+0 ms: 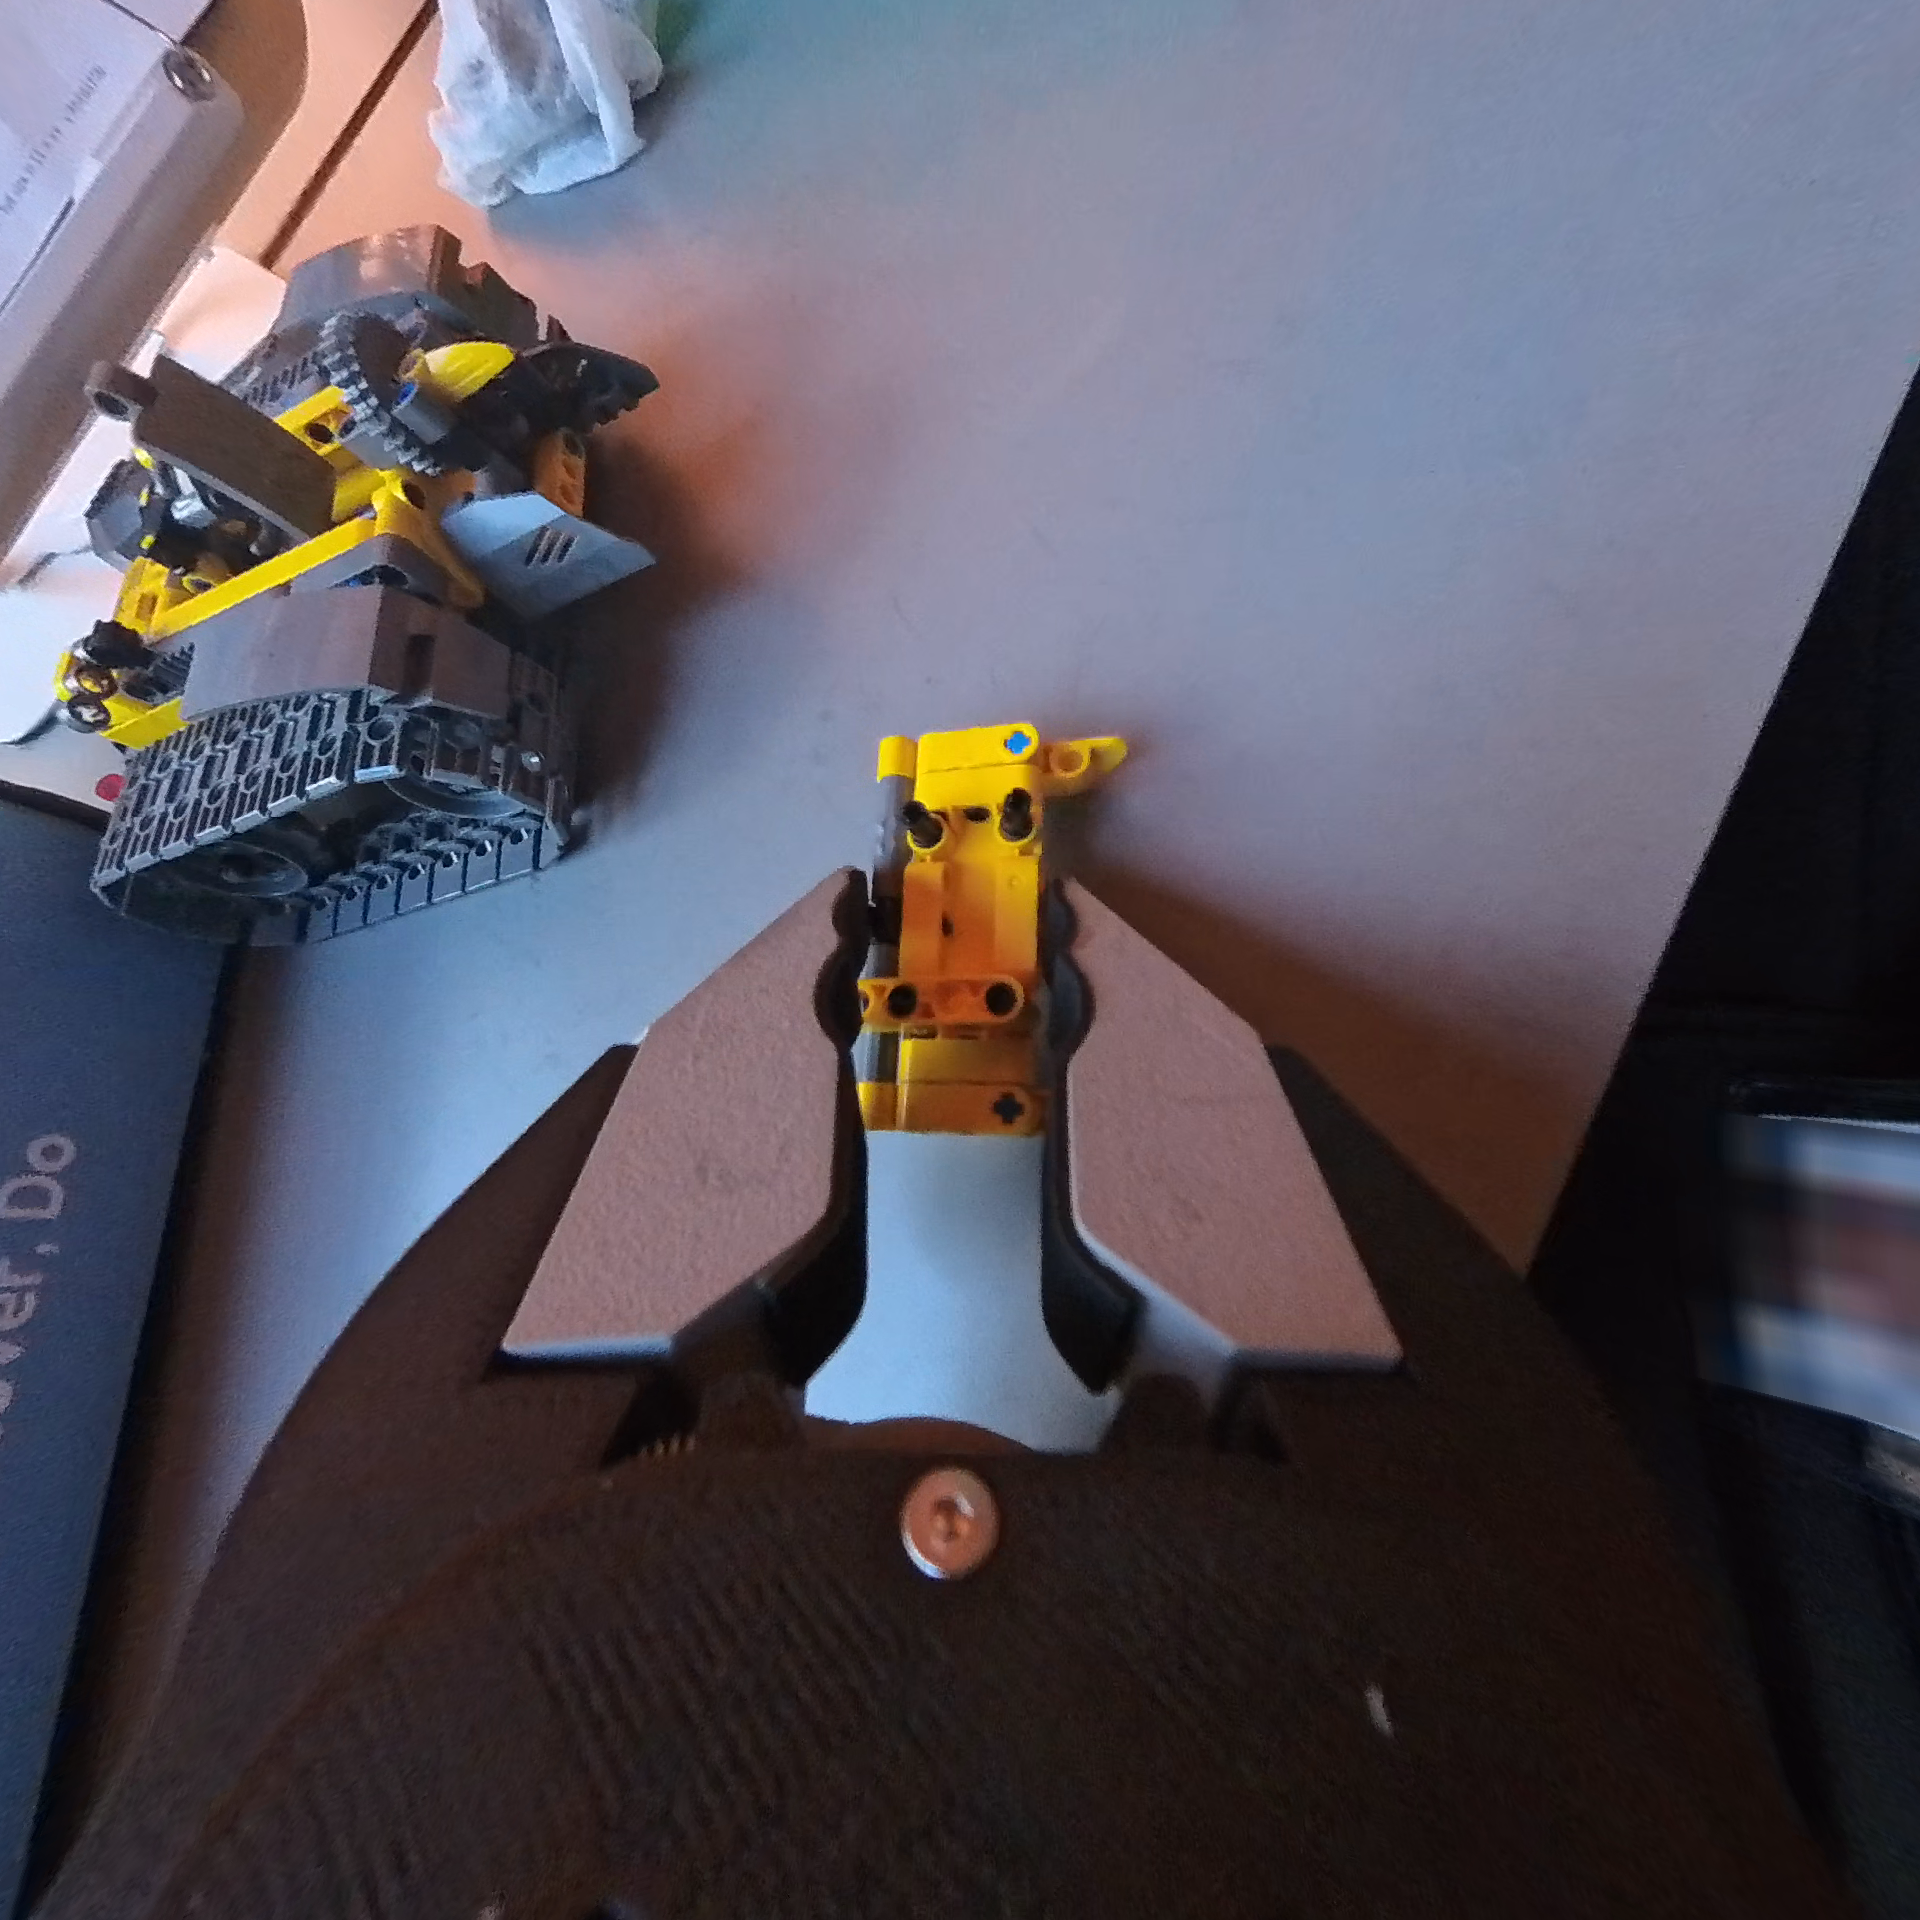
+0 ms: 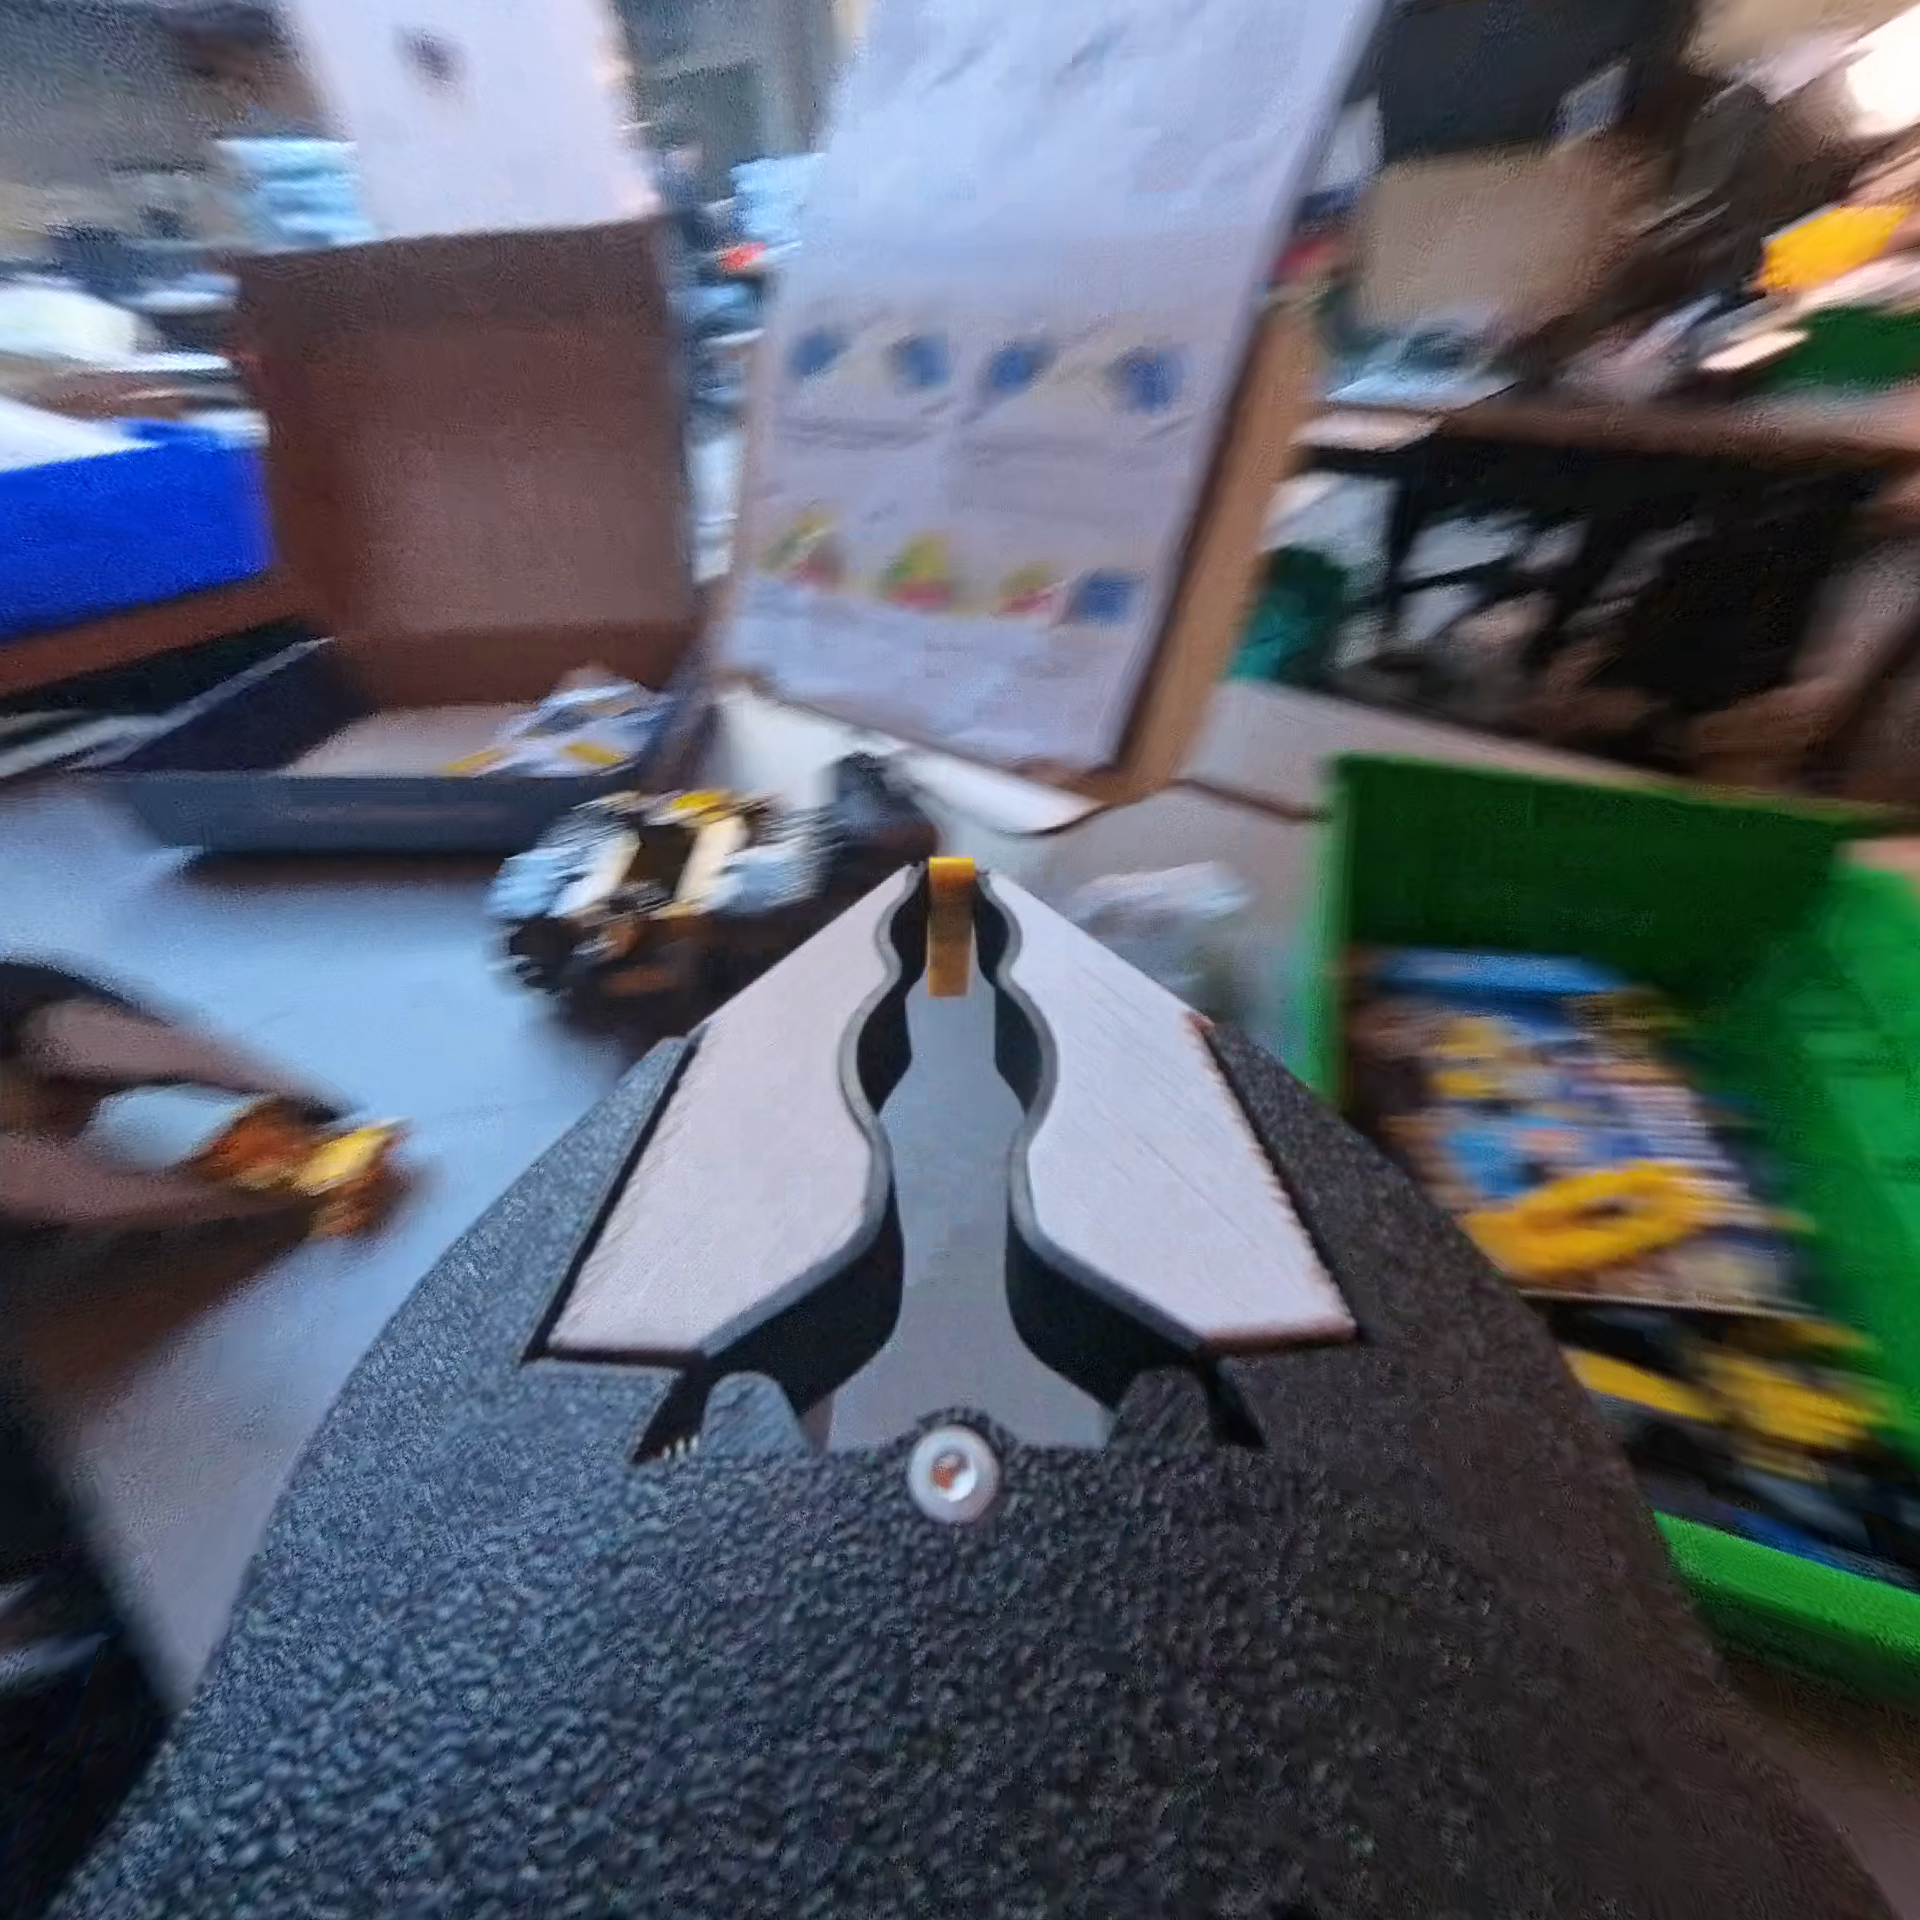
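Note:
My left gripper is shut on a yellow brick assembly with black pins, held over the grey table. A grey and yellow tracked toy vehicle stands to its far left. My right gripper is shut on a small yellow piece pinched between its tips. The right wrist view is blurred. It shows the tracked vehicle ahead on the table, and at left the other gripper with the yellow assembly.
A crumpled white bag lies at the far end of the table. A dark pad lies left. A green bin with yellow parts stands right. A propped instruction sheet, a cardboard box and a shallow tray stand behind.

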The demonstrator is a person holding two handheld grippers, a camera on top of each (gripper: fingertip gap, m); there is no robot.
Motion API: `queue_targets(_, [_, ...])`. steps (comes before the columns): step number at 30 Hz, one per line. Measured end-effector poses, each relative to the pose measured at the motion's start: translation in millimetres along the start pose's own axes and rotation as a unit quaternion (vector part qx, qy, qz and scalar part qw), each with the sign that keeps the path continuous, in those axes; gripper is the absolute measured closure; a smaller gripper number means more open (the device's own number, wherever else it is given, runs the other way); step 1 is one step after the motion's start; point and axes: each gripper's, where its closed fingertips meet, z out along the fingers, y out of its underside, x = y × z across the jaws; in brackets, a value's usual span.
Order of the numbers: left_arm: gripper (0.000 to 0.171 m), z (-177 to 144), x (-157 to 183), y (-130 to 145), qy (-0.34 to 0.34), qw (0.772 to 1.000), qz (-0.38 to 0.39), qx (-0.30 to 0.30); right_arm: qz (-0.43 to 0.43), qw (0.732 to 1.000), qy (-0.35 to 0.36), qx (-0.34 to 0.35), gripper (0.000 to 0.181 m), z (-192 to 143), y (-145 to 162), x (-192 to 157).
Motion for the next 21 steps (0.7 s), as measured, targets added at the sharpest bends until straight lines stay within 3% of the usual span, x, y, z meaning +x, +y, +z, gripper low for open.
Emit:
queue_targets(2, [0.141, 0, 0, 0, -0.007, 1.0, 0.01, -0.001, -0.037, 0.994, 0.101, -0.002, 0.176, -14, -17, 55])
queue_targets(4, [0.141, 0, 1, 0, -0.012, 1.0, 0.018, -0.001, -0.05, 0.987, 0.149, -0.033, 0.175, -18, -15, 94])
queue_targets(6, [0.141, 0, 1, 0, -0.016, 1.0, 0.023, -0.002, -0.037, 0.98, 0.17, -0.094, 0.166, -12, 8, 127])
queue_targets(9, [0.141, 0, 1, 0, -0.015, 1.0, 0.023, -0.002, 0.028, 0.956, 0.179, -0.23, 0.146, -3, 72, 163])
queue_targets(11, [0.141, 0, 1, 0, -0.014, 1.0, 0.02, -0.001, 0.044, 0.951, 0.187, -0.24, 0.145, -4, 87, 170])
queue_targets(16, [0.141, 0, 1, 0, -0.016, 1.0, 0.025, -0.001, 0.035, 0.966, 0.163, -0.197, 0.141, -2, 77, 139])
queue_targets(18, [0.141, 0, 2, 0, -0.01, 1.0, 0.026, 0.001, 0.027, 0.982, 0.093, -0.162, 0.142, 8, 63, 89])
queue_targets(21, [0.141, -1, 7, -2, 0.004, 0.999, 0.034, 0.008, -0.017, 0.986, -0.068, -0.151, 0.146, 25, 63, -23])
